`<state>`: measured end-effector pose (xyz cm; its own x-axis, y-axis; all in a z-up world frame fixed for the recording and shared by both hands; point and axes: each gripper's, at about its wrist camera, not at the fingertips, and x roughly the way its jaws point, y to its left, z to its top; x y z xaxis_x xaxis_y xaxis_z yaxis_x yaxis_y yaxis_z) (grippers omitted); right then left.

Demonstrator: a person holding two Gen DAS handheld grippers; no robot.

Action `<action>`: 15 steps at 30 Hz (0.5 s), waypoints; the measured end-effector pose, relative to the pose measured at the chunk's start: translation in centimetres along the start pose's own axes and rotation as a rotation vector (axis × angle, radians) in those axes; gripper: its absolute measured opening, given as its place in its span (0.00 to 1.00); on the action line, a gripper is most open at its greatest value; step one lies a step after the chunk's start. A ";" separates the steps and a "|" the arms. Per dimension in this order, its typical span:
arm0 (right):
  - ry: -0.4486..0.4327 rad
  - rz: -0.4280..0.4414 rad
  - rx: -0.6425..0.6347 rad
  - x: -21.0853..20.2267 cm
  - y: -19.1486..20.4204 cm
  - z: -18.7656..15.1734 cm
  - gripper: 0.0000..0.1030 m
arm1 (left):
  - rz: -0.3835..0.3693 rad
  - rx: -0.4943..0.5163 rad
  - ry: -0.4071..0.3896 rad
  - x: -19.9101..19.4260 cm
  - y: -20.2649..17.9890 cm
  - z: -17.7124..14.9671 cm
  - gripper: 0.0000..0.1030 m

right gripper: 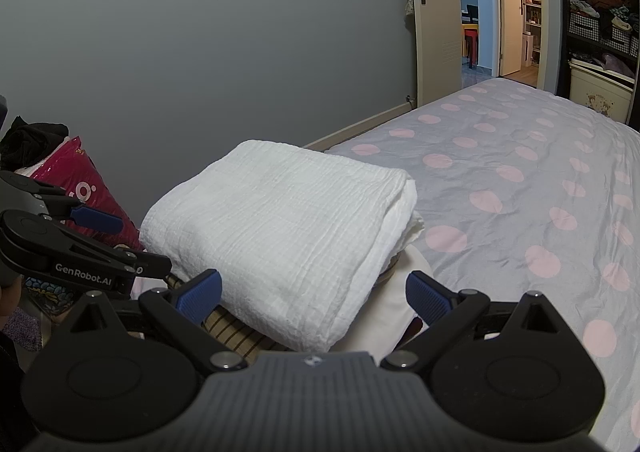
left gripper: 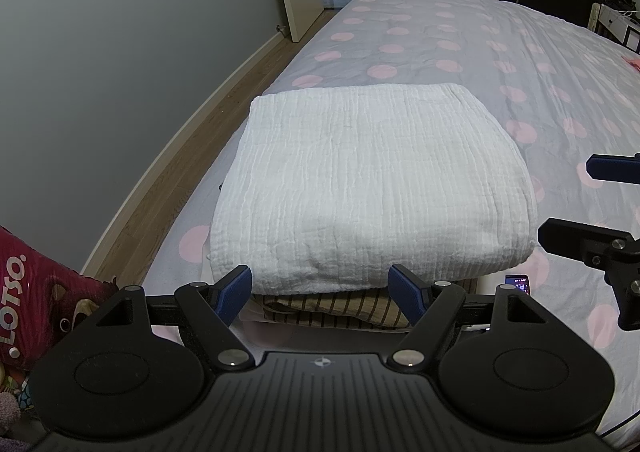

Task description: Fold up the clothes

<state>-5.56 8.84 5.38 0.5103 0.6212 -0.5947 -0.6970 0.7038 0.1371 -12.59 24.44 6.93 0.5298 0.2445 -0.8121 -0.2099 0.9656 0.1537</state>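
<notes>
We're hovering both grippers at the near edge of the bed [left gripper: 460,52]. The folded white blanket [left gripper: 372,180] is sitting mid-frame on a striped cloth [left gripper: 328,308]. Left gripper [left gripper: 324,292] and right gripper [right gripper: 314,294] are both gaping wide, gripping nothing.

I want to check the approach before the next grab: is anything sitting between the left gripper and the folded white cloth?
Nothing visible does. The left gripper is open right at the near edge of the folded white cloth, which tops a stack on the bed. A striped garment lies underneath it, not in front.
</notes>
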 end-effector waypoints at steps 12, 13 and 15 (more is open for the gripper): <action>0.002 0.001 0.000 0.1 0.0 0.0 0.97 | -0.001 0.003 0.002 0.0 0.0 0.0 0.72; 0.003 0.001 0.000 0.1 0.0 0.0 0.97 | -0.001 0.003 0.002 0.0 0.0 0.0 0.72; 0.004 0.001 0.000 0.1 0.0 -0.1 0.97 | -0.001 0.003 0.002 0.0 0.0 0.0 0.72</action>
<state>-5.55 8.90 5.24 0.5077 0.6208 -0.5974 -0.6977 0.7030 0.1376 -12.62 24.43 6.89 0.5281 0.2430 -0.8137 -0.2066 0.9662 0.1545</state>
